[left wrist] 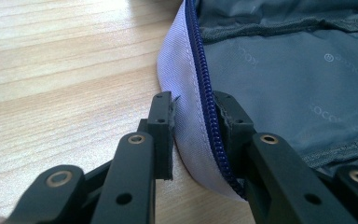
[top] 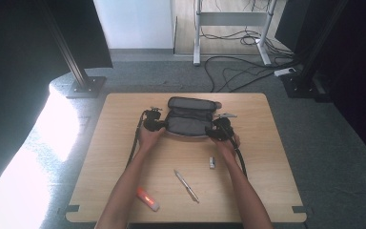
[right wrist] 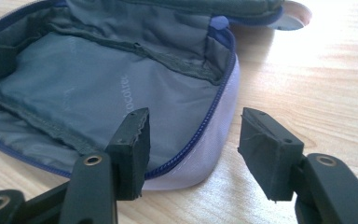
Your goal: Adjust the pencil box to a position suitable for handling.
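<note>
Pouch: an open grey fabric zip pouch (top: 189,119) with a dark blue zipper and pale lilac outer wall lay at the middle of the light wooden table (top: 124,191), lid flap folded back, lining exposed.
Left gripper (left wrist: 195,116): jaws closed on the pouch's left rim, one pad outside on the lilac wall, one inside by the zipper, apparently to pin it in place.
Right gripper (right wrist: 193,135): jaws apart, straddling the right corner rim without pressing; probably about to take a matching hold.
Loose items: a silver pen (top: 186,185), an orange-and-white tube (top: 147,199) and a small metal clip-like piece (top: 212,162) lay nearer the person, likely waiting to go in.
</note>
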A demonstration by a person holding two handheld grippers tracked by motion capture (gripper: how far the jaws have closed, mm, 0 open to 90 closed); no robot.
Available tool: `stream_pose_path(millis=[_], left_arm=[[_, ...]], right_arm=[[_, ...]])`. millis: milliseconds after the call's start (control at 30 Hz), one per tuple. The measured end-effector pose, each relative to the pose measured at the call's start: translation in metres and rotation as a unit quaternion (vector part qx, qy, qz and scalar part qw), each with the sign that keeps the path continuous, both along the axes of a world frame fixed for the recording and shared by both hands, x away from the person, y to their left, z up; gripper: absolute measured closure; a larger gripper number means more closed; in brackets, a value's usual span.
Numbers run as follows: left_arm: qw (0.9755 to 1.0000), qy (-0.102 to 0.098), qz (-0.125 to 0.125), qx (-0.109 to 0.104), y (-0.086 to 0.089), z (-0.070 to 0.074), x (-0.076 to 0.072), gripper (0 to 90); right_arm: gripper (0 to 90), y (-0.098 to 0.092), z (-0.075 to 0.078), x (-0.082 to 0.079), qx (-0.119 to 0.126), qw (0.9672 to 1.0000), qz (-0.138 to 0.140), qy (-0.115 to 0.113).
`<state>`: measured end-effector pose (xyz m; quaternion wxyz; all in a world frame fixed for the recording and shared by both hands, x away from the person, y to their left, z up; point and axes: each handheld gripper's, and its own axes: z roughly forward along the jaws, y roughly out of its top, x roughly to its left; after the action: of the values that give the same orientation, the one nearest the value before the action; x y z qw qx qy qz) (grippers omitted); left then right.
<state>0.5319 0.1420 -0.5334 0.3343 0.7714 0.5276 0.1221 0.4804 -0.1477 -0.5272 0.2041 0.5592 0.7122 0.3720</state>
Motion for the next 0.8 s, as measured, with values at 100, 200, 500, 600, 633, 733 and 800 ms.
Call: stream_pose_path(millis=[100, 200, 500, 600, 633, 733, 800], left_arm=[[1.0, 0.001, -0.001, -0.002, 0.001, 0.0, 0.0, 70.8], [1.0, 0.0, 0.0, -0.003, 0.001, 0.0, 0.0, 70.8], [1.0, 0.0, -0.002, -0.004, 0.001, -0.001, 0.001, 70.7], [1.0, 0.001, -0.002, -0.003, 0.001, -0.001, 0.0, 71.8], [1.0, -0.001, -0.004, 0.002, 0.0, 0.0, -0.001, 71.8], [0.9998, -0.007, -0.012, 0.014, -0.003, 0.002, -0.002, 76.2], [0.9998, -0.008, -0.012, 0.016, -0.004, 0.003, -0.003, 79.2]], right_arm=[[46.5, -0.002, -0.002, 0.003, 0.003, 1.0, -0.006, -0.002], [48.4, -0.002, -0.003, 0.004, 0.0, 1.0, -0.005, -0.001], [66.2, 0.006, -0.011, 0.012, -0.02, 0.9997, -0.01, 0.014], [69.8, 0.005, -0.011, 0.012, -0.019, 0.9996, -0.014, 0.016], [72.7, 0.004, -0.01, 0.012, -0.02, 0.9996, -0.014, 0.017], [80.8, 0.003, -0.009, 0.01, -0.022, 0.9996, -0.016, 0.013], [84.2, 0.002, -0.009, 0.01, -0.014, 0.9997, -0.02, 0.01]])
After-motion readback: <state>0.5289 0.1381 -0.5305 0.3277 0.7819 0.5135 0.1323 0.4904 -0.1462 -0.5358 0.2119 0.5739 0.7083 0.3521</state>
